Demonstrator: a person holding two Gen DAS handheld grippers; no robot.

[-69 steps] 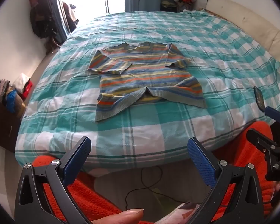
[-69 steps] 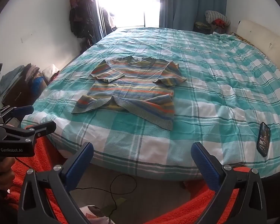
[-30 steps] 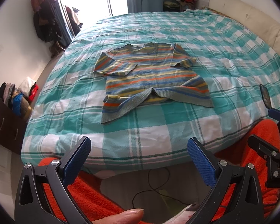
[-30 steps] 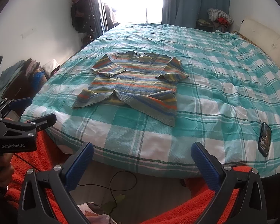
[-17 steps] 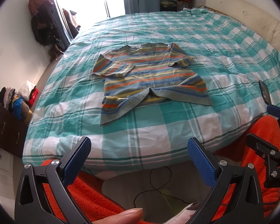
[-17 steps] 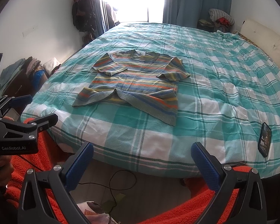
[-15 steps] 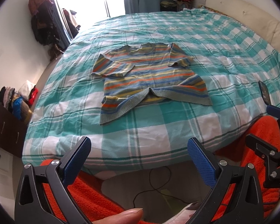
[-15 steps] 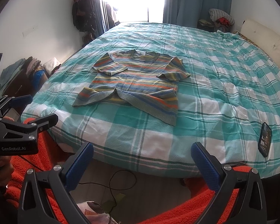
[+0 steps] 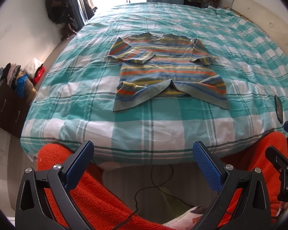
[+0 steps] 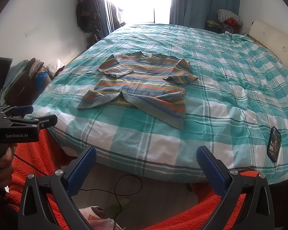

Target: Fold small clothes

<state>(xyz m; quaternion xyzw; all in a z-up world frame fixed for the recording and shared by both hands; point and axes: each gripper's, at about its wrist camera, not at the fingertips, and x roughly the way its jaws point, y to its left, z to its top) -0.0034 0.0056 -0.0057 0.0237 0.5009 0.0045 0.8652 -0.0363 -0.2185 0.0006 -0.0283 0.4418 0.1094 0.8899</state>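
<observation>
A small striped knit T-shirt lies flat on the teal checked bed cover, neck away from me, with its hem rumpled and turned up at both lower corners. It also shows in the right wrist view. My left gripper is open and empty, held off the near edge of the bed, well short of the shirt. My right gripper is open and empty too, beside the left one and also off the bed edge. The left gripper shows at the left edge of the right wrist view.
A dark phone lies on the bed near its right front corner. An orange fleece is below the grippers, with a cable on the floor. A dresser with piled clothes stands at the left. A headboard cushion is at the right.
Both grippers have drifted slightly, so the shirt sits a little differently in view. The jaws stay open and the shirt has not moved.
</observation>
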